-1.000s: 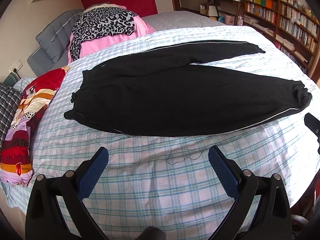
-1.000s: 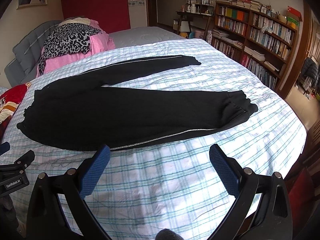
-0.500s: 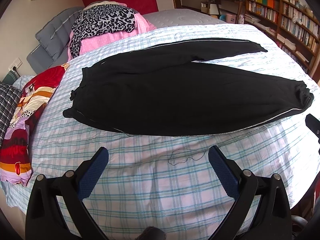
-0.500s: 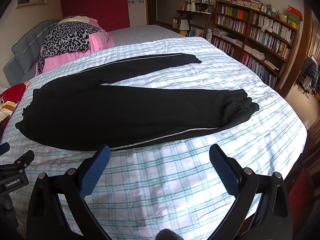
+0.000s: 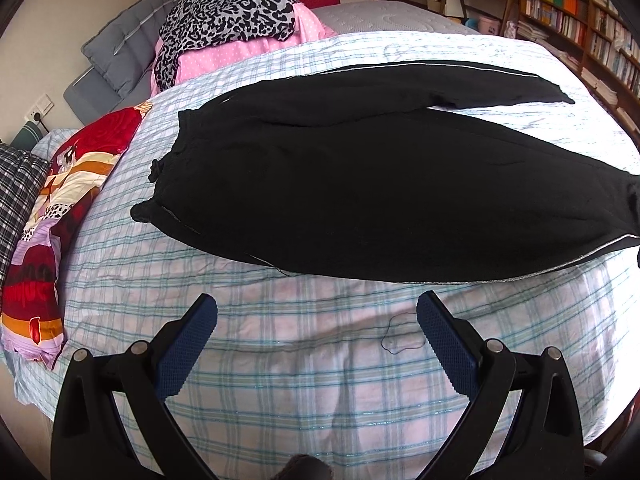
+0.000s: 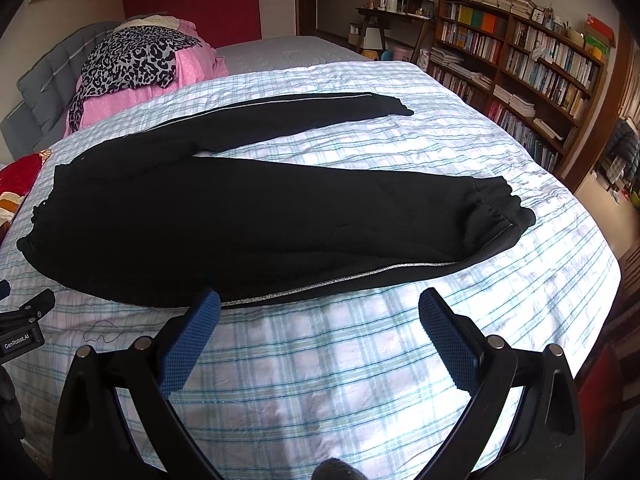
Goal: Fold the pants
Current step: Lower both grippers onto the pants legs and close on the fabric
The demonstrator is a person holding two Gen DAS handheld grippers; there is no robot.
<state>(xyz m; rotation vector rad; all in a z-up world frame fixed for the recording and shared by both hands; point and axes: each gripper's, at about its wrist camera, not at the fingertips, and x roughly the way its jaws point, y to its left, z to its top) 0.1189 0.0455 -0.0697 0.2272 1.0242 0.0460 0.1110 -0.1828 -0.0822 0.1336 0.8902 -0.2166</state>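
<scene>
Black pants [image 5: 360,196] [image 6: 240,216] lie spread flat on the checked bedsheet [image 5: 300,360], waistband at the left, both legs running right. The far leg [image 6: 304,112] angles away from the near one, whose elastic cuff [image 6: 496,208] sits at the right. A silver stripe runs along the near leg's front edge. My left gripper [image 5: 316,312] is open and hovers over bare sheet just short of the pants' near edge. My right gripper [image 6: 320,308] is also open; its left finger tip reaches the striped edge, nothing between the fingers.
A loose dark thread [image 5: 396,332] lies on the sheet by the left gripper. A pink and leopard-print pile [image 5: 232,32] and a red patterned quilt [image 5: 60,216] sit at the left. Bookshelves [image 6: 520,64] line the right wall. The bed edge drops off at the right.
Both grippers have moved forward toward the pants, which now fill more of each view. The left gripper also shifted left. Both stay open; the pants have not moved.
</scene>
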